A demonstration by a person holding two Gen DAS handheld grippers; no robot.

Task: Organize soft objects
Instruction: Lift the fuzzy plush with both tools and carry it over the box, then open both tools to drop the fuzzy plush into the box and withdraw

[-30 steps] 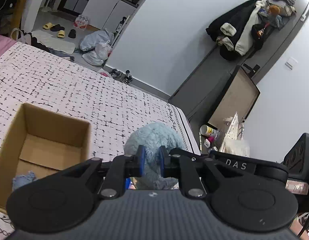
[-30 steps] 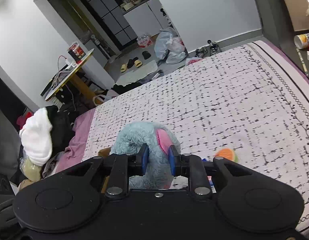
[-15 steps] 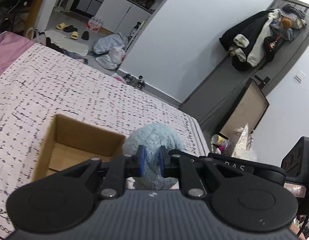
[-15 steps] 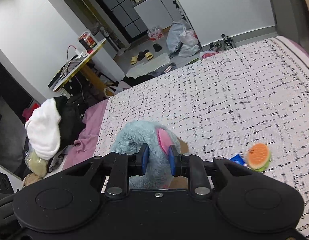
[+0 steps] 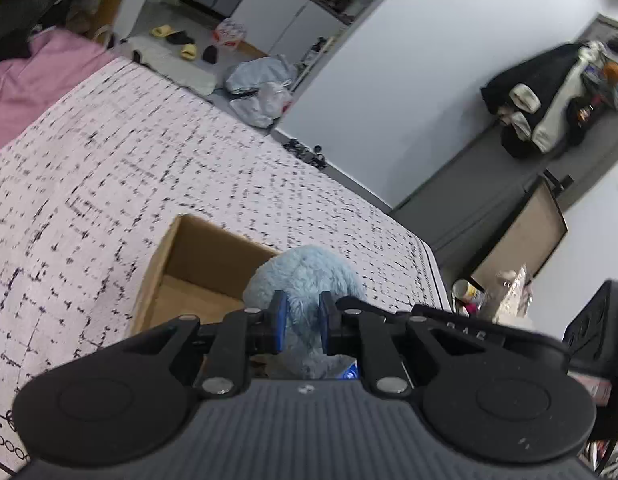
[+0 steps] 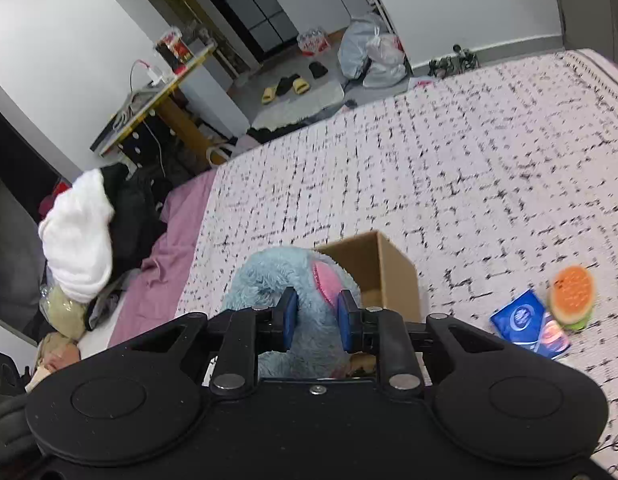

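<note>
A fluffy light-blue plush toy [image 5: 305,272] with a pink ear [image 6: 325,280] is held by both grippers above the bed. My left gripper [image 5: 301,320] is shut on its blue fur. My right gripper [image 6: 316,320] is shut on it by the pink ear. An open cardboard box [image 5: 197,256] sits on the bed just beyond and below the toy; it also shows in the right wrist view [image 6: 385,268]. The toy hides part of the box.
The bed has a white cover with black dashes [image 6: 449,160]. A plush burger [image 6: 573,296] and a blue packet [image 6: 529,328] lie right of the box. A pink sheet [image 6: 157,276] and a clothes pile [image 6: 81,236] are at the left.
Both grippers have carried the plush toy across the bed toward the box. The box now sits directly behind the toy, and the burger and blue packet have come into view at the right.
</note>
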